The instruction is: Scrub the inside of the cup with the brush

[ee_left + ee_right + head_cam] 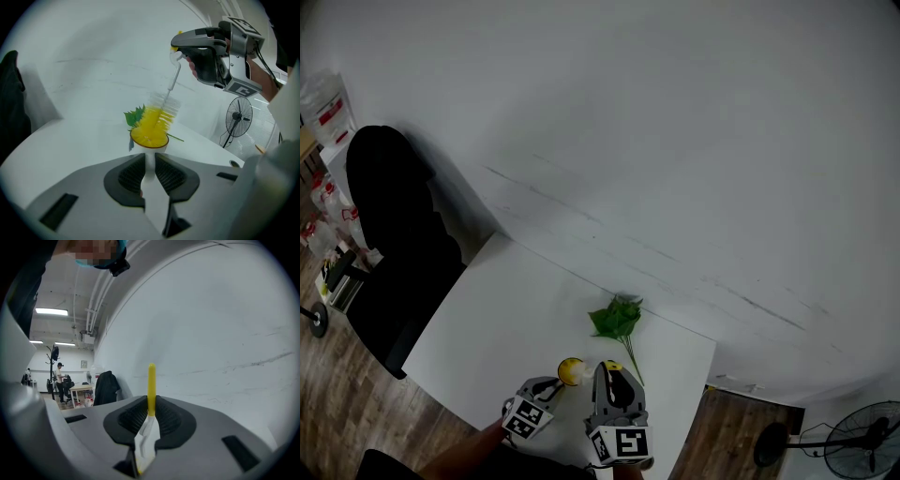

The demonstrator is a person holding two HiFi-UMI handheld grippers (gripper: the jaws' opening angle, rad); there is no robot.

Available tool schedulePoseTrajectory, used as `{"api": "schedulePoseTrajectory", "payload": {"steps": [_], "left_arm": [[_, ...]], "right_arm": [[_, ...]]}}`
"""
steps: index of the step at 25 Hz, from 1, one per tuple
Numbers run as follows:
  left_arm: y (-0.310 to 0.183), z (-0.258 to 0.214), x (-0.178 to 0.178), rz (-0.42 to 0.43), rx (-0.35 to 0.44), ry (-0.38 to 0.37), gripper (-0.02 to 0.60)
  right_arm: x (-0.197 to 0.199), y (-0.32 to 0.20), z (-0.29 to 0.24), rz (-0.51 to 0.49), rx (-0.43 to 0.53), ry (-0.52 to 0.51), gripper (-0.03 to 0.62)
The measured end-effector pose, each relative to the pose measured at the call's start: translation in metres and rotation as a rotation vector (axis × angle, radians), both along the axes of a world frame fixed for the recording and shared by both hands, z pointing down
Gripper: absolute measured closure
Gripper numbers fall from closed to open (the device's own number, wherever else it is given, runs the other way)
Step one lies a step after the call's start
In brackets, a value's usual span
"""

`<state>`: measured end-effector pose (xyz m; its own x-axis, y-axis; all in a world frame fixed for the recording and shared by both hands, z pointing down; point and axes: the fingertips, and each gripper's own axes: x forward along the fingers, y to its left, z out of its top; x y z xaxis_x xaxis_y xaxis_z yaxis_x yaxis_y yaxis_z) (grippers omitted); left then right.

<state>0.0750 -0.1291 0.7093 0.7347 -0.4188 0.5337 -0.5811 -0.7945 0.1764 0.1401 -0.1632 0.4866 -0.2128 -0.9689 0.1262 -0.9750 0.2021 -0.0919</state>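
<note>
A white cup with a yellow inside (149, 140) is clamped by the narrowed jaws of the left gripper (150, 161) near the white table's (516, 309) front edge, its base hidden. A blurred yellow-and-white bristle brush (161, 115) is dipped inside, its handle pinched by the right gripper (151, 411).

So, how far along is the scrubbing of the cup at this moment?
Done: the left gripper is shut on the cup, and the right gripper is shut on the brush handle. In hand: the bristles sit in the cup's mouth and look blurred, so scrubbing seems under way. Left: finishing it; whether the inside is clean cannot be told.
</note>
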Motion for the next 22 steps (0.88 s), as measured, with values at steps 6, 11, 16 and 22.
{"api": "schedulePoseTrajectory", "payload": {"steps": [6,11,16,22], "left_arm": [[-0.001,0.0,0.0,0.001,0.003,-0.002,0.502],[-0.001,0.0,0.0,0.004,0.004,-0.005,0.502],[0.0,0.0,0.0,0.002,0.003,-0.007,0.502],[-0.001,0.001,0.0,0.001,0.006,-0.01,0.502]], "right_arm": [[-0.005,-0.006,0.026,-0.004,-0.05,-0.001,0.528],[-0.005,-0.008,0.055,0.002,-0.115,0.02,0.529],[-0.008,-0.01,0.053,-0.004,-0.118,0.031,0.529],[-0.013,-0.006,0.046,-0.014,-0.105,0.048,0.528]]}}
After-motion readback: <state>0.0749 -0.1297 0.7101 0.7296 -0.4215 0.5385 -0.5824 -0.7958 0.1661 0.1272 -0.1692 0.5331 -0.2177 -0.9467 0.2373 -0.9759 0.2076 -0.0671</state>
